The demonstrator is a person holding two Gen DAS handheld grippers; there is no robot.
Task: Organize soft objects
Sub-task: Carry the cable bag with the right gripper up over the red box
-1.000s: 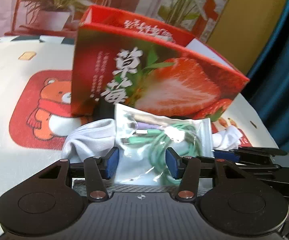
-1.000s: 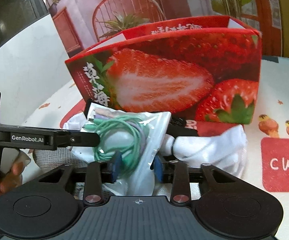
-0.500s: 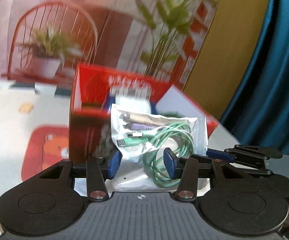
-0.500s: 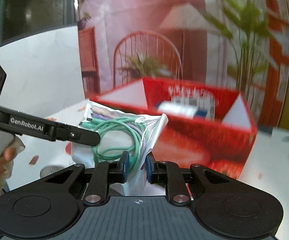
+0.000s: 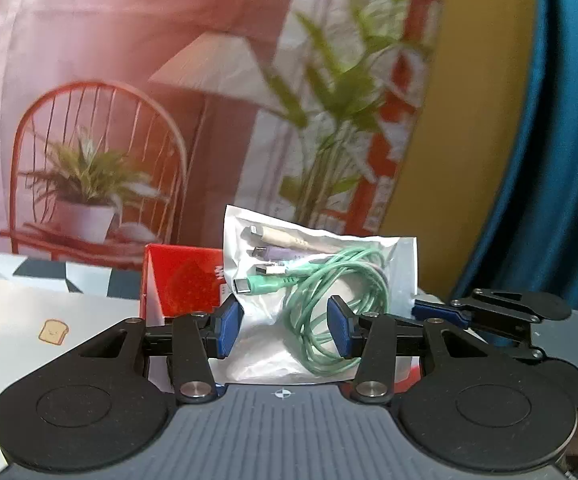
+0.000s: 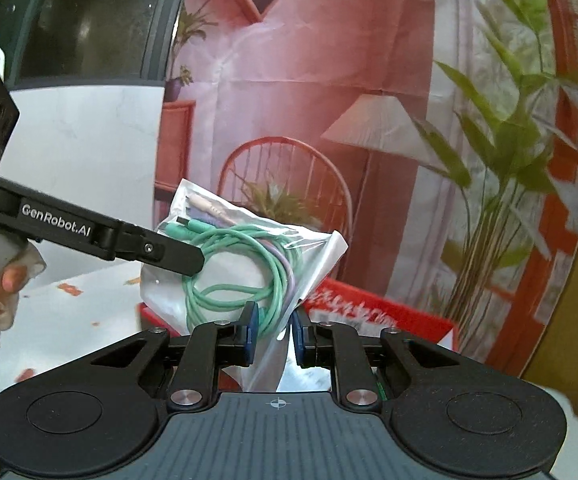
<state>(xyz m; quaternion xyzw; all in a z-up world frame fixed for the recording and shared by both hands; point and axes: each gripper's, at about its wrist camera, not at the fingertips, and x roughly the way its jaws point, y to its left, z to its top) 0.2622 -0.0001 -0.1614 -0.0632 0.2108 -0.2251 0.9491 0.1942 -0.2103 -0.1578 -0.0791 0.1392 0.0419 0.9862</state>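
A: Left wrist view: where set?
B: Behind the left gripper (image 5: 285,330), looking forward along its fingers, slightly downward, close on the bag of cables (image 5: 321,300); printed backdrop (image 5: 129,60) beyond.

A: Right wrist view?
B: Behind the right gripper (image 6: 273,334), facing likewise, equally near.

A: Shared ground?
B: The same bag of cables (image 6: 245,256), the red strawberry box (image 6: 377,316), the backdrop; each view catches the other gripper.
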